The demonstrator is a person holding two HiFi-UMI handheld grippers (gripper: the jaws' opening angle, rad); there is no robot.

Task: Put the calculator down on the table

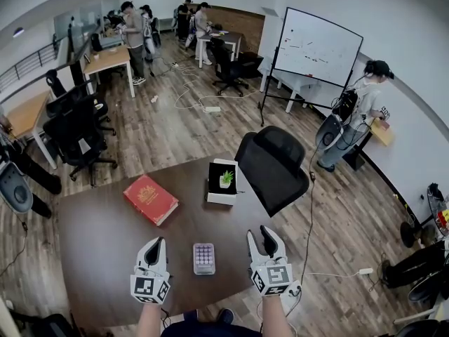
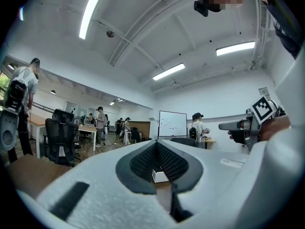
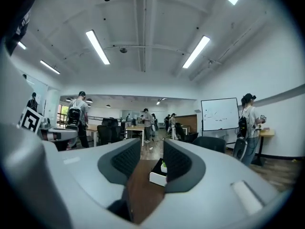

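Calculator (image 1: 204, 258) lies flat on the dark wooden table (image 1: 105, 237), between the two grippers and touching neither. It looks light, rigid, thin and probably slick plastic, so grip the long side edges, not the keys. Left gripper (image 1: 156, 247) has its jaws together, empty. Right gripper (image 1: 262, 239) has a narrow gap with nothing in it. Tabletop is smooth and hard. Red book (image 1: 150, 199) and boxed plant (image 1: 224, 181) sit further back. Open office, people well apart.

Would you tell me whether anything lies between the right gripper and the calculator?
Nothing visible does. The calculator lies flat on the table, with only bare tabletop between it and the right gripper, whose jaws stand apart and empty.
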